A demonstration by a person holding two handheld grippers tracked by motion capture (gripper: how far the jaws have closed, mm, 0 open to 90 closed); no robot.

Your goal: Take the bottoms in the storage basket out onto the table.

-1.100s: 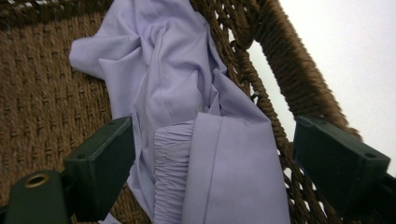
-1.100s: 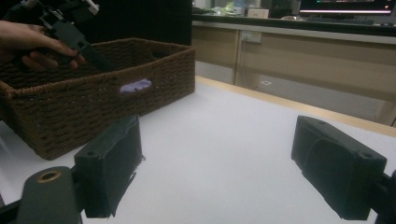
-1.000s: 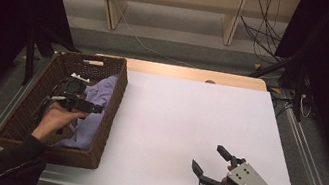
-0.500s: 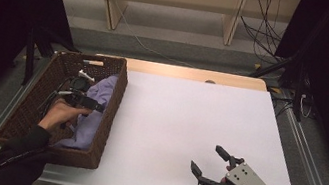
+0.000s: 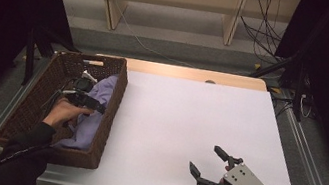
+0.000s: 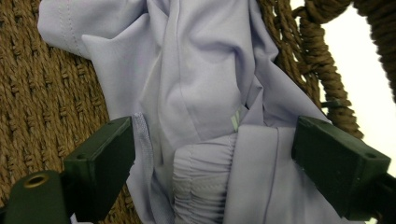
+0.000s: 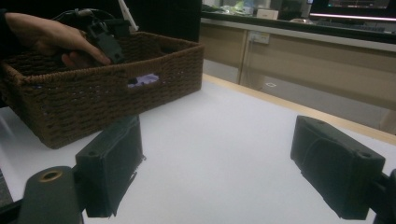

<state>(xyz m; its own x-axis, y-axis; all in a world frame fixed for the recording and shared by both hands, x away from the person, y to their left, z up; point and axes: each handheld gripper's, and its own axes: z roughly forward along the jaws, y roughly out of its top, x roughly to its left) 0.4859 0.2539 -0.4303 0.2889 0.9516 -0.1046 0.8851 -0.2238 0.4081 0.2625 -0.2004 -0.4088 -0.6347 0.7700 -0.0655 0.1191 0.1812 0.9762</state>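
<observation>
At far left I see one rectangular dark-brown woven rope basket (image 5: 109, 113) on the matte white table (image 5: 188, 122). Inside it lies one crumpled pale lilac smooth-knit garment (image 6: 205, 84) with a gathered elastic band and a small tag whose writing I can't read. My left gripper (image 6: 212, 172) hangs over it, both black blocky jaws spread wide, the cloth lying between them. At the near right edge, my right gripper (image 5: 209, 162) rests on bare tabletop, jaws apart, holding nothing.
</observation>
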